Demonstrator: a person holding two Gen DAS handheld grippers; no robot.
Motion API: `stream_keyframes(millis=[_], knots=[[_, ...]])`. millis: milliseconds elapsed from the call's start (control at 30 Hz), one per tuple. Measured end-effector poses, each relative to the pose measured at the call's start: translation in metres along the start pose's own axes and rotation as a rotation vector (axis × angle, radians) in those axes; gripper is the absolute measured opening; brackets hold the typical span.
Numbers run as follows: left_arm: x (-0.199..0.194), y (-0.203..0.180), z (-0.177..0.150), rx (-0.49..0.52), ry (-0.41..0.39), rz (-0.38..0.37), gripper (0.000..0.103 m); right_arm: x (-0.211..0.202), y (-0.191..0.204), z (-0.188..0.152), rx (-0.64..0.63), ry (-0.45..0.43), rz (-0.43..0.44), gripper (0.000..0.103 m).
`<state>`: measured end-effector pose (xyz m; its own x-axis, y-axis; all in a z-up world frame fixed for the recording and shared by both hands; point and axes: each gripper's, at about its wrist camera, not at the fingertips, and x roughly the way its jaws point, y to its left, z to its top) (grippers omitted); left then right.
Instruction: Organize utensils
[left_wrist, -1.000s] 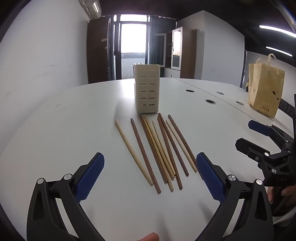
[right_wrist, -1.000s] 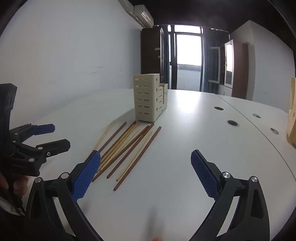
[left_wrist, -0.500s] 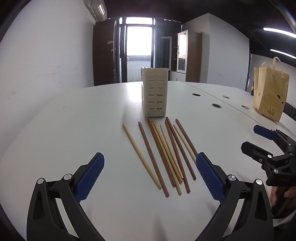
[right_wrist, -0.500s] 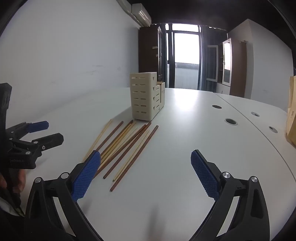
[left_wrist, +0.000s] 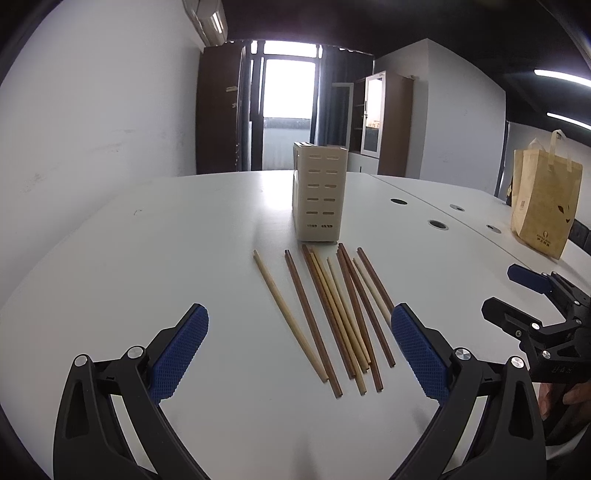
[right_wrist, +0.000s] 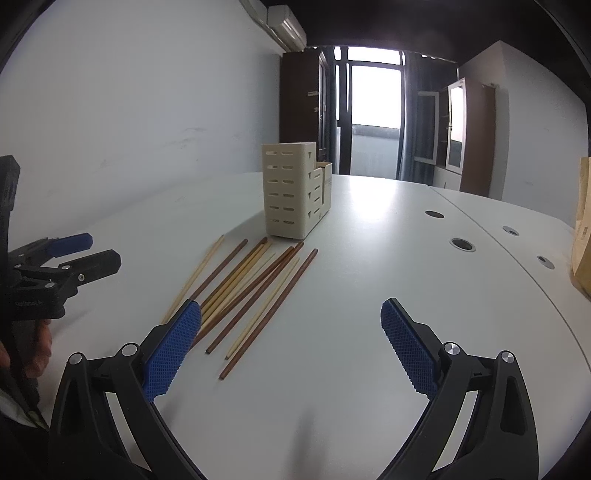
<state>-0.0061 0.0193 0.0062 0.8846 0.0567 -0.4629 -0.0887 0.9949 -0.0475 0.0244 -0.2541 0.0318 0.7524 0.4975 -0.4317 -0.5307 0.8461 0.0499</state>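
Note:
Several light and dark wooden chopsticks (left_wrist: 332, 314) lie fanned out on the white table (left_wrist: 147, 258), just in front of a cream slotted utensil holder (left_wrist: 320, 192). My left gripper (left_wrist: 299, 347) is open and empty, held over the near ends of the chopsticks. My right gripper (right_wrist: 291, 343) is open and empty, to the right of the chopsticks (right_wrist: 251, 291), with the holder (right_wrist: 293, 194) ahead. Each gripper shows in the other's view: the right one (left_wrist: 524, 295) at the right edge, the left one (right_wrist: 70, 251) at the left edge.
A tan paper bag (left_wrist: 543, 206) stands at the far right of the table. Round cable holes (right_wrist: 461, 244) run along the table's right half. A white wall runs along the left; a door and cabinets stand behind.
Both grippers have shifted slightly; the left view has swung so the holder and chopsticks sit more to the right. Both stay open and nothing on the table has moved.

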Motion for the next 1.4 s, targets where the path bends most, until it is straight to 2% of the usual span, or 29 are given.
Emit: stream_keyframes(millis=[600, 933, 1400], knots=[[0.006, -0.005, 0.0, 0.012, 0.047, 0.028, 0.097, -0.002, 0.0, 0.0, -0.005, -0.002, -0.012, 0.099], [0.013, -0.005, 0.005, 0.021, 0.056, 0.001, 0.097, 0.002, 0.005, 0.001, -0.019, 0.007, -0.011, 0.099], [0.023, -0.004, 0.008, -0.007, 0.068, 0.047, 0.097, 0.006, -0.003, 0.004, -0.005, -0.008, 0.024, 0.099]])
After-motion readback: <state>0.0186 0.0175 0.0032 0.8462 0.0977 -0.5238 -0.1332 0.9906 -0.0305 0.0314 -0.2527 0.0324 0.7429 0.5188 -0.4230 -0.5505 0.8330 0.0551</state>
